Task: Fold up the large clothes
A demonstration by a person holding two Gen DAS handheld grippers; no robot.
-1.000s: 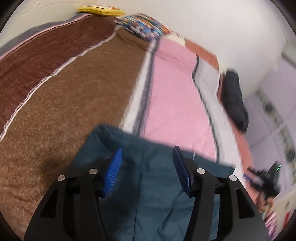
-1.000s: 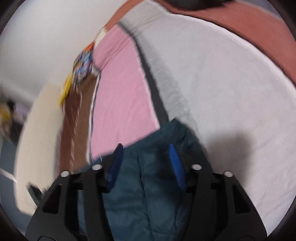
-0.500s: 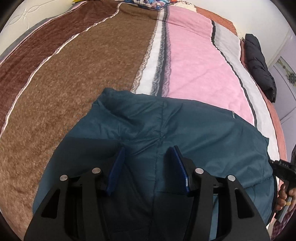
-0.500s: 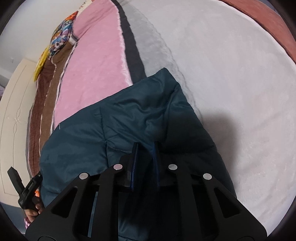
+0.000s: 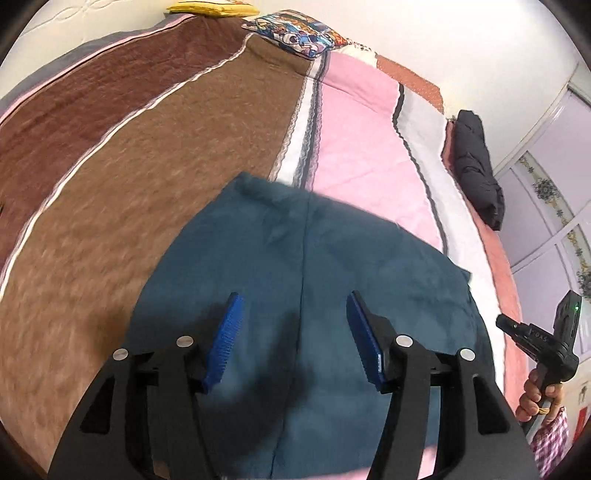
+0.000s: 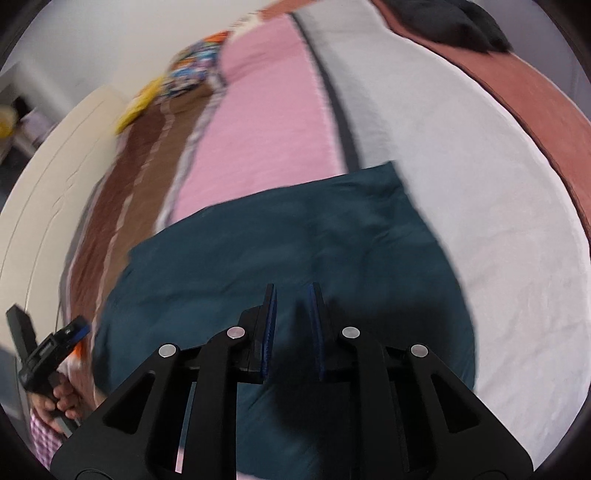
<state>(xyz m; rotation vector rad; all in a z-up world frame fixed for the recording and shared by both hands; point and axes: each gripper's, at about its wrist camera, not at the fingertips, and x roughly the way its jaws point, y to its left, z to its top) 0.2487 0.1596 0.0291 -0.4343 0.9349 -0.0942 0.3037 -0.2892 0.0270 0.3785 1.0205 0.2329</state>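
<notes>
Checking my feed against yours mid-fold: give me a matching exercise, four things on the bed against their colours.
Things:
1. jacket
2. bundle at the bed's far right edge
3. pillow at the head
4. flat item behind the pillow

Colours:
A. yellow
B. dark teal
C. multicoloured print
D. black

Pairs: 1-B, 2-D, 3-C, 4-A

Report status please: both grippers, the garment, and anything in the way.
Left gripper opening wide, nothing gripped. Right gripper narrow, opening, nothing between pads. Teal garment lies on striped bedspread. Black garment far off, no obstruction.
</notes>
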